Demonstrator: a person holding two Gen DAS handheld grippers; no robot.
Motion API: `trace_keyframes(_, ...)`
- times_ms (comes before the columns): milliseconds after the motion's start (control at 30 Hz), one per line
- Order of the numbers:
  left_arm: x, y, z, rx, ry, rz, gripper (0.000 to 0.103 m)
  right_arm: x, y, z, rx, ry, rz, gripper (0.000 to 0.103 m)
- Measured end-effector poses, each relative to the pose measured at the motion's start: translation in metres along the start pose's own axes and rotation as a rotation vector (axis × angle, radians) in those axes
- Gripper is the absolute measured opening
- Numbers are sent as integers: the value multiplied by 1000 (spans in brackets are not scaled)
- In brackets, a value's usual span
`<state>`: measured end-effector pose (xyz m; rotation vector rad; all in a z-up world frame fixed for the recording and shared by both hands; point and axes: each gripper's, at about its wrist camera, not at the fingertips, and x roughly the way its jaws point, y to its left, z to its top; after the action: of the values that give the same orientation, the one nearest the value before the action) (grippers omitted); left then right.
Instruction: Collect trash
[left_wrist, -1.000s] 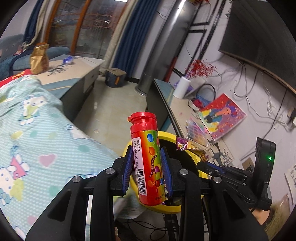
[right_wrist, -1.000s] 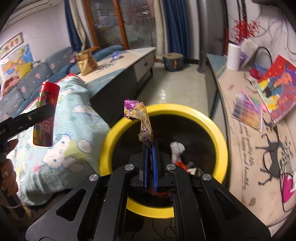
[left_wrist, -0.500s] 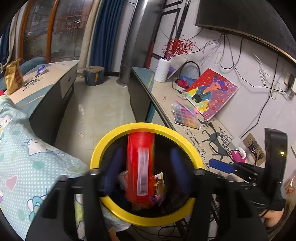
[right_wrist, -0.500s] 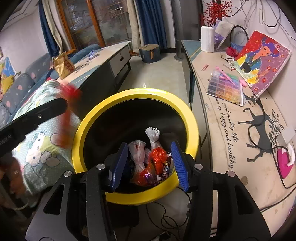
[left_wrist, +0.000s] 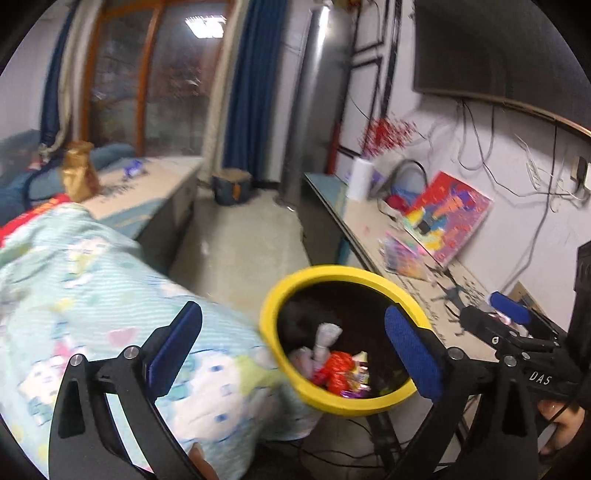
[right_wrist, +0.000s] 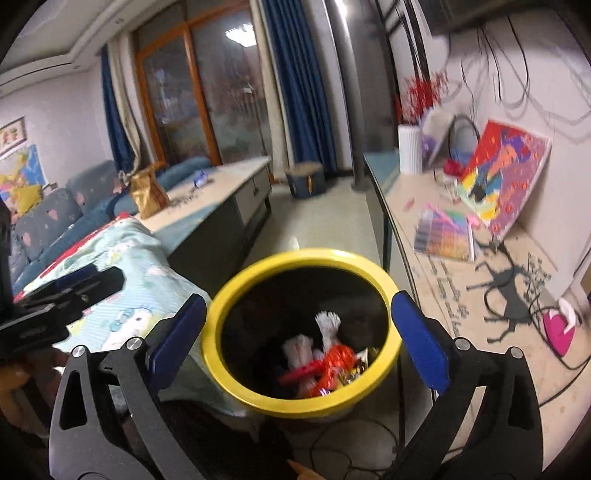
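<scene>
I have both grippers over the yellow-rimmed bin (right_wrist: 302, 402), and neither carries anything. The left gripper (left_wrist: 291, 347) has its jaws opening, wide apart, with nothing between the blue pads (left_wrist: 413, 350); through the gap I see only the bin and the patterned blanket (left_wrist: 92, 280) beside it. The right gripper (right_wrist: 299, 341) is opening too, wide and bare, and it frames the mouth of the bin almost squarely.

The trash (right_wrist: 325, 363) lies at the bottom of the bin: a red crinkled wrapper, some pale twisted ones and a few bright scraps, piled against the near wall. I judge both grippers sit above the opening so anything let go falls inside, not onto the floor or the blanket touching the rim.

More looks left to collect. On the low tabletop (right_wrist: 225, 181) across the room stand a gold bag (right_wrist: 147, 192) and a small blue wrapper (right_wrist: 201, 179), well apart from the bin. The side counter (right_wrist: 443, 266) by the wall holds a painting, a pen set and a white roll, which I take for belongings, not trash.

With both grippers free, my next move would likely be toward that tabletop.
</scene>
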<state>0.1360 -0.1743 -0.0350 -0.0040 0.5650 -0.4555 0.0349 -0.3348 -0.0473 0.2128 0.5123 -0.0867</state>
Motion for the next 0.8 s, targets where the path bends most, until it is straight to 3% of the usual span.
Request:
trace_keyframes(333,-70,21,-23,-17,-112,161,97,-38,35,-4,-78,-224,39,92)
trace_keyframes(800,-104,26,-32,-29,-175,207,97,-48,54,-9,-131,-267,70,92)
